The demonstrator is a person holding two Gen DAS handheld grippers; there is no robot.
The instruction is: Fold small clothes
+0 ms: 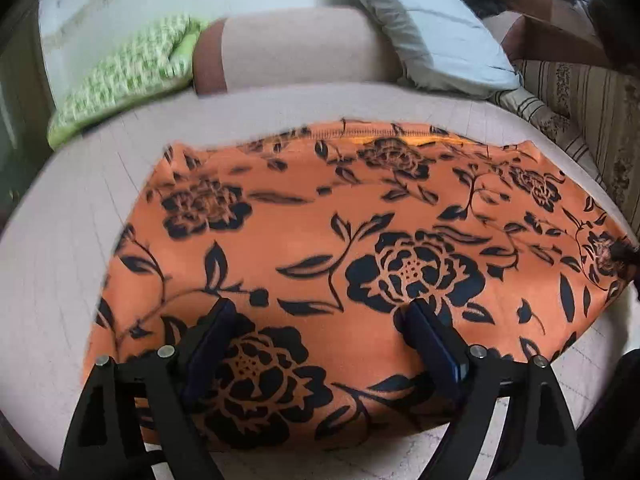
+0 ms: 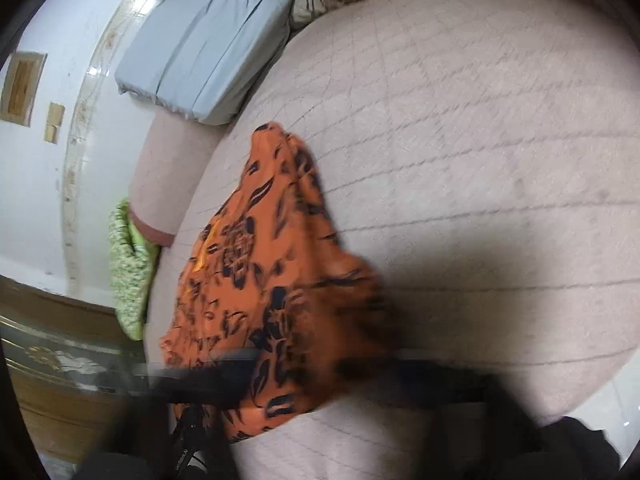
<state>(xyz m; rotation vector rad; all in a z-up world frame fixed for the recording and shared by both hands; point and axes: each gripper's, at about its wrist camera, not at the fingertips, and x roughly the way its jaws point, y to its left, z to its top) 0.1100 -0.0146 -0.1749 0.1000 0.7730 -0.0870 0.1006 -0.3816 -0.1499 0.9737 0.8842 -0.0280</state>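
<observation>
An orange garment with a black flower print (image 1: 320, 240) lies spread flat on the pale quilted sofa seat (image 1: 60, 240). My left gripper (image 1: 320, 312) is open, its two dark fingers (image 1: 212, 336) hovering over the garment's near part, holding nothing. In the right wrist view the same garment (image 2: 260, 280) lies bunched toward the left of the seat (image 2: 480, 160). My right gripper sits at the bottom of that view as a motion-blurred dark shape (image 2: 320, 376) over the garment's near edge; its jaw state is unreadable. A dark tip (image 1: 624, 256) touches the garment's right corner in the left view.
A beige bolster (image 1: 296, 48), a green patterned cushion (image 1: 124, 76) and a grey-blue pillow (image 1: 436, 32) line the sofa's back. A striped floral cushion (image 1: 580, 112) lies at the right. White floor tiles (image 1: 360, 460) show below the seat edge. A wooden cabinet (image 2: 60, 380) stands left.
</observation>
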